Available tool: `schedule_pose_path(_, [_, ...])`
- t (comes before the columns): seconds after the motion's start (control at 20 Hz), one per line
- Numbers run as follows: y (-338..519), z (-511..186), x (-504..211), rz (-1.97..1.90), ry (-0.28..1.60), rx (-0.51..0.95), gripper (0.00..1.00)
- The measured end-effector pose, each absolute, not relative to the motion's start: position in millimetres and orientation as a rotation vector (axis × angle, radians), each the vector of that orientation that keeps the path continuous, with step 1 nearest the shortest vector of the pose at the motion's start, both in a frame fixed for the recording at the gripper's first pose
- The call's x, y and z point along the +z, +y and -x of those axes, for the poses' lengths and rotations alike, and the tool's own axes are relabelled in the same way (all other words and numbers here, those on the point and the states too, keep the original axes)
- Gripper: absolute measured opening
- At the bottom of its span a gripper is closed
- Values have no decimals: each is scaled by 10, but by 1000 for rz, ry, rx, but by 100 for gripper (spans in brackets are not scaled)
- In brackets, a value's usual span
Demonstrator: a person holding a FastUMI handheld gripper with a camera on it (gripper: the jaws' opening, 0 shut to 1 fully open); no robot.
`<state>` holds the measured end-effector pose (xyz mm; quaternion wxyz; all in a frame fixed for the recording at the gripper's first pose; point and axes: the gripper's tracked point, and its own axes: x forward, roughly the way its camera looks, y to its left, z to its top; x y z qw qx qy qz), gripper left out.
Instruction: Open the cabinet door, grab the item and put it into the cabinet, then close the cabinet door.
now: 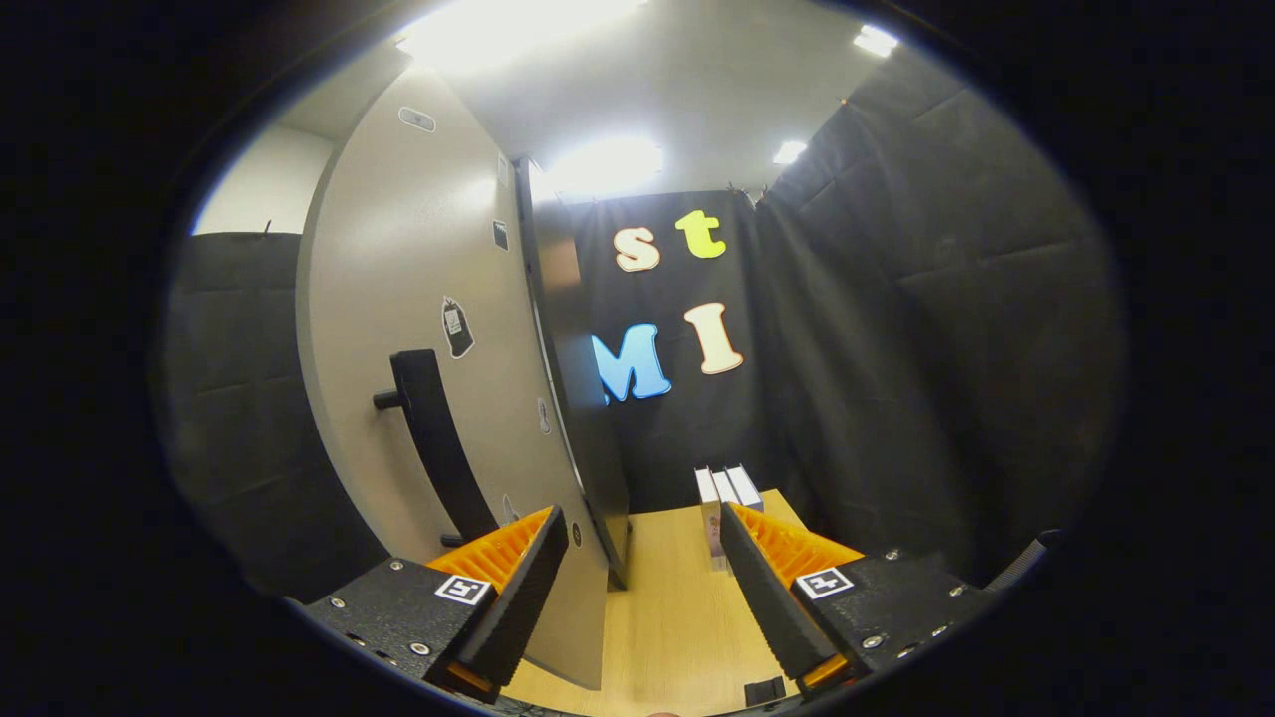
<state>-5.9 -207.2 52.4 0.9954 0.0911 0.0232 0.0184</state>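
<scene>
A booth lined with black cloth is seen, with a pale wooden table [687, 607] as the working surface and bright ceiling lights [603, 164] overhead. On the left, a grey cabinet door [418, 329] is stood open, edge-on to the camera, with a dark vertical handle [438, 448] fixed to its face. The gripper [642, 583] is held with its fingers apart and nothing is clamped; the door's lower edge is just beside the left finger. A small white box [722, 498] is set upright on the table, beyond the right finger, near the far wall.
</scene>
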Motion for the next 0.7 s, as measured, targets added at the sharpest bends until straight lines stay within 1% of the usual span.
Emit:
schedule_pose_path(0.15, [-1942,76,542,-167,33,60,95])
schedule_pose_path(0.25, [-1741,104,519,-158,46,103,95])
schedule_pose_path(0.3, [-1768,194,555,-139,34,90,95])
schedule_pose_path(0.35, [-1763,161,575,-108,30,77,93])
schedule_pose_path(0.45, [-1736,186,603,-74,16,54,93])
schedule_pose_path(0.7, [-1580,254,577,-144,36,-1,93])
